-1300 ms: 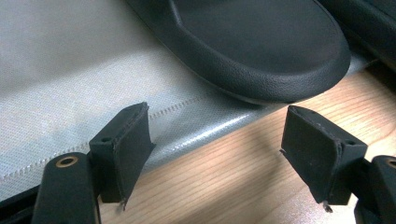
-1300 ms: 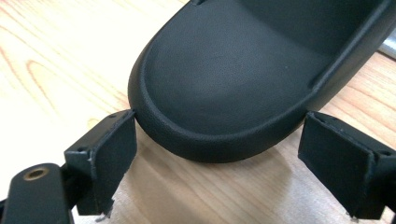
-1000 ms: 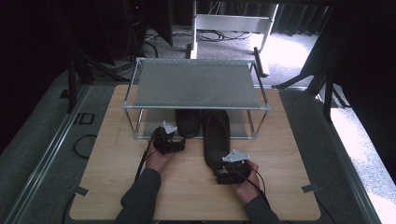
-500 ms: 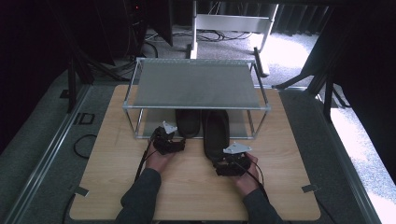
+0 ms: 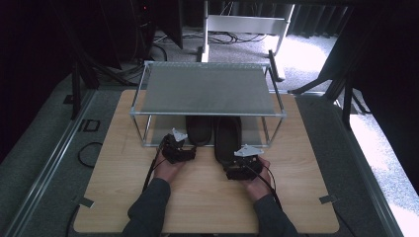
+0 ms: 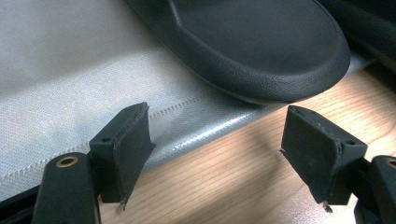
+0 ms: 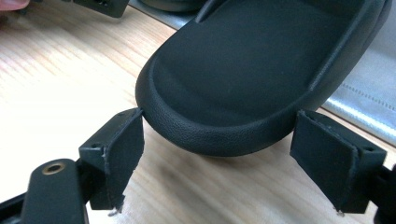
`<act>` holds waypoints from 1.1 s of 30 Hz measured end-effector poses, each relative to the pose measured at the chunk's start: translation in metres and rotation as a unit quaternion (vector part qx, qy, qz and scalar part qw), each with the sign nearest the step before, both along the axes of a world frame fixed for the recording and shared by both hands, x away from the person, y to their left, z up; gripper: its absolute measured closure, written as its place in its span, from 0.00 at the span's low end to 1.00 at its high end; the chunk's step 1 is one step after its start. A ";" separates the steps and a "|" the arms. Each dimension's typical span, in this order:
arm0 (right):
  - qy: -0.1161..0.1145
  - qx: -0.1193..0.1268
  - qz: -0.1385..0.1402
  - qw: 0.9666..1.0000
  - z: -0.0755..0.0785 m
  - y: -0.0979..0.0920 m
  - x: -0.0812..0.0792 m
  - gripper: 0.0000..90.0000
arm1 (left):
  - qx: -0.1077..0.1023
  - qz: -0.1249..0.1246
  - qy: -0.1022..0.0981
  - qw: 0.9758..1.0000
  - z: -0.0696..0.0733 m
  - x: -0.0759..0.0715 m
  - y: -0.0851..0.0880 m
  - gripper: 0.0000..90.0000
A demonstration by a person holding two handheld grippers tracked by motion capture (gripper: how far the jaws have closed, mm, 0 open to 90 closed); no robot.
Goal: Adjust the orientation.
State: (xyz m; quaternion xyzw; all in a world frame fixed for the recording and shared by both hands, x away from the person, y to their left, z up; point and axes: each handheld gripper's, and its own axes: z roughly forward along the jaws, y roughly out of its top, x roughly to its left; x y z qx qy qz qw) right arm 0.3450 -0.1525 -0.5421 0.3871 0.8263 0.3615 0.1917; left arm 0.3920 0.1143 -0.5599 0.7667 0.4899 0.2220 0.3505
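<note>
The right gripper [image 7: 219, 161] is held low over the table [image 5: 123, 197], its jaws spread wide on either side of the heel of a black slipper [image 7: 261, 70]; the left jaw appears to touch the rim, the right one stands clear, so nothing is gripped yet. The heel juts off the grey mat [image 7: 369, 100] onto the wood, which leaves it open to a grasp from the front. The left gripper [image 6: 217, 156] is likewise seen wide and empty, aimed at the end of the second slipper [image 6: 261, 46], which lies just ahead on the mat. Both slippers are tucked side by side under the rack [image 5: 207, 89], apparently so that the pair is stored on its lower level.
</note>
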 end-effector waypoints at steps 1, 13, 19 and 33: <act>0.001 0.001 0.000 1.000 0.000 0.000 0.001 0.19 | 0.000 0.000 0.000 1.000 0.000 0.000 0.000 0.28; 0.000 0.002 0.002 1.000 -0.002 0.002 0.016 0.20 | -0.002 0.000 0.000 1.000 0.000 0.000 0.000 0.28; 0.000 0.000 0.000 1.000 -0.002 0.004 0.027 0.20 | -0.002 0.000 0.000 1.000 0.000 0.000 0.000 0.28; -0.008 -0.008 0.003 1.000 -0.003 0.007 0.046 0.22 | -0.003 0.000 0.000 1.000 0.000 0.000 0.001 0.28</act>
